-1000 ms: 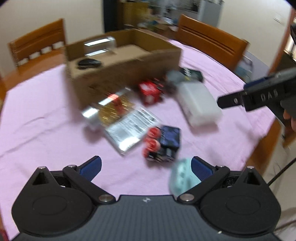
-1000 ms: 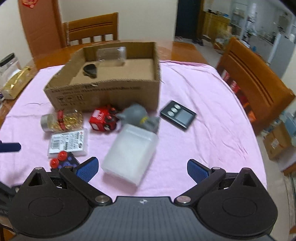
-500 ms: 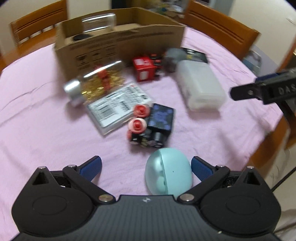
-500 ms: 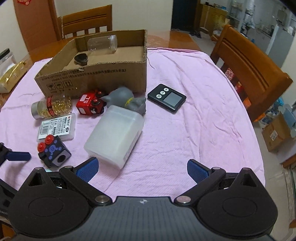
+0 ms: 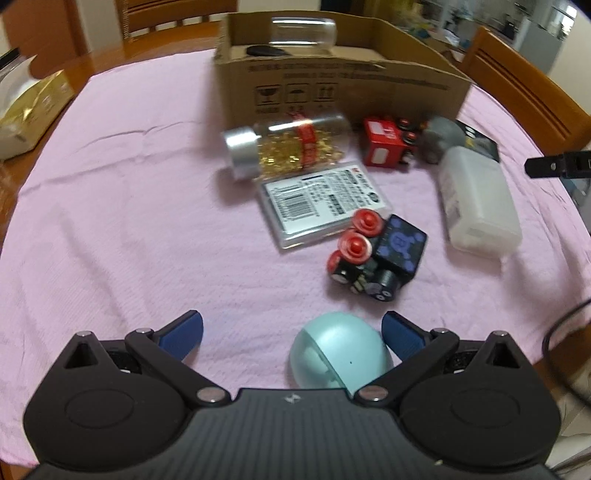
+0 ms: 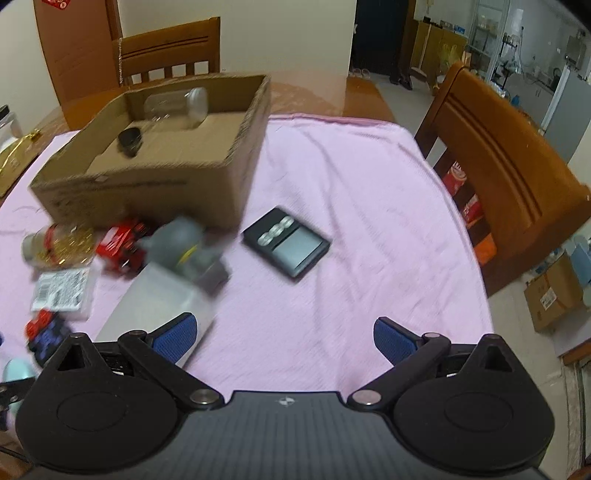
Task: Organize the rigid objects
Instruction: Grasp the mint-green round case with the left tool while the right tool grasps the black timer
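A pink cloth [image 5: 110,229] covers the table, and on it the cardboard box [image 5: 332,88] serves as the landmark, open at the top with a clear empty jar [image 5: 303,31] lying on its side and a small black object [image 5: 266,51] inside. In front of the box and toward its right lies a white plastic container [image 5: 480,206], with a grey toy [image 5: 439,138] between it and the box. Right of the box sits a black digital timer [image 6: 286,242]. Just in front of the box lie a jar of gold capsules [image 5: 288,146] and a red toy [image 5: 386,146]; nearer still, a flat labelled packet [image 5: 321,205], then a dark cube with red knobs [image 5: 376,254]. Farthest from the box, the mint-green egg-shaped object [image 5: 340,356] rests between the spread fingers of the left gripper [image 5: 291,332], close to one finger; contact is unclear. The right gripper [image 6: 282,336] hangs with fingers apart, holding nothing.
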Demonstrator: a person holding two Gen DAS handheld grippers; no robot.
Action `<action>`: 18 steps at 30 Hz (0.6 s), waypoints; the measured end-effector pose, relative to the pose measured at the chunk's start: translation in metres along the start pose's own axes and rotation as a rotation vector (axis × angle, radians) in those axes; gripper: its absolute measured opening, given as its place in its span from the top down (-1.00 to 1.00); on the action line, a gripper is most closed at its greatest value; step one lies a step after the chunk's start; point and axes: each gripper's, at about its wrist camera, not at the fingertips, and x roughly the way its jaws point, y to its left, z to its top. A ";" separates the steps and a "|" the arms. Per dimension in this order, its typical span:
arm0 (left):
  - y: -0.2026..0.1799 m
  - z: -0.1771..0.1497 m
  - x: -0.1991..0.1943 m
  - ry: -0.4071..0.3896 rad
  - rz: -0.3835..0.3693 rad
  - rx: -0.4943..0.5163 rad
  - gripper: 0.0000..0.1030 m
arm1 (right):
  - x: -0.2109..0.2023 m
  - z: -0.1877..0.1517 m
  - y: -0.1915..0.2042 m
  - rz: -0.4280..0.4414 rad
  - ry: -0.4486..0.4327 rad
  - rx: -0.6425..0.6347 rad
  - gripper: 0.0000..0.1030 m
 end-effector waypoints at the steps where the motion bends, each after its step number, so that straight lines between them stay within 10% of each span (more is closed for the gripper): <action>1: 0.002 0.001 0.000 0.001 0.010 -0.019 -0.99 | 0.005 0.006 -0.004 0.003 -0.005 -0.003 -1.00; 10: 0.001 0.002 0.002 0.016 0.070 -0.068 -0.99 | 0.063 0.043 -0.010 0.043 0.011 -0.128 -1.00; 18: 0.000 0.007 0.005 0.038 0.126 -0.086 -0.99 | 0.095 0.071 -0.010 0.328 0.044 -0.303 -1.00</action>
